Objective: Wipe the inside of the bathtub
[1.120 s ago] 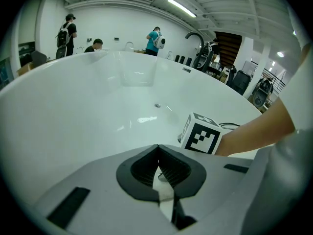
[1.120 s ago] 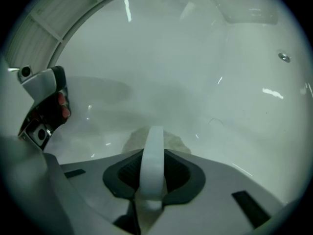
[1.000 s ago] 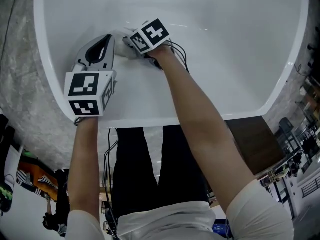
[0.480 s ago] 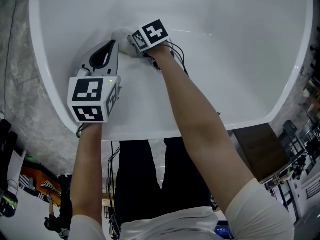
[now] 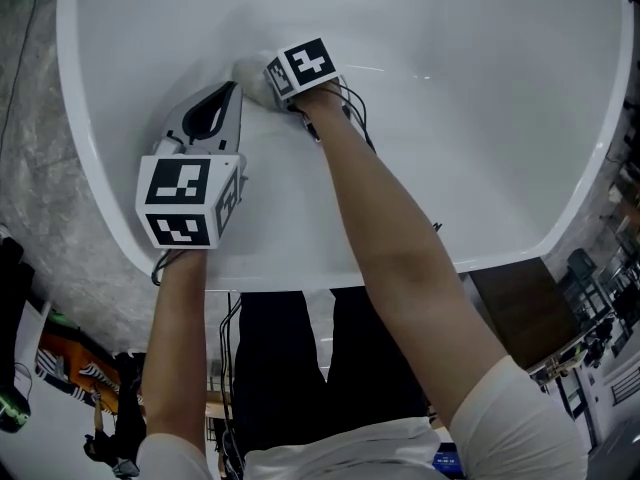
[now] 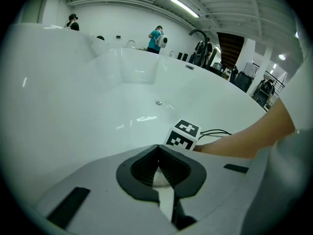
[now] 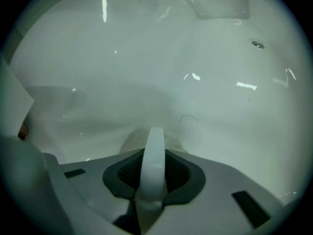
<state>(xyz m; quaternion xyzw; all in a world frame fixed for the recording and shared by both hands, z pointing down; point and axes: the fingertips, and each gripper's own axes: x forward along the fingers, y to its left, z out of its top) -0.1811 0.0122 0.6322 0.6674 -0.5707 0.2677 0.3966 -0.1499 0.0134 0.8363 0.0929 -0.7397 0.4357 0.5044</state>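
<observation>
Pinching one cloth (image 5: 248,71), right gripper (image 5: 264,85) meets one bathtub (image 5: 470,128) beside left gripper (image 5: 231,90).

I'm in a big open hall, more workshop or lab than home bathroom. The white bathtub (image 5: 80,158) stands free on a speckled grey floor (image 5: 30,168). Past its rim I see long ceiling strip lights (image 6: 185,7), a bare white wall (image 6: 112,23), people (image 6: 156,37) standing about, and racks of gear (image 5: 600,308) near a brown desk (image 5: 515,298).
</observation>
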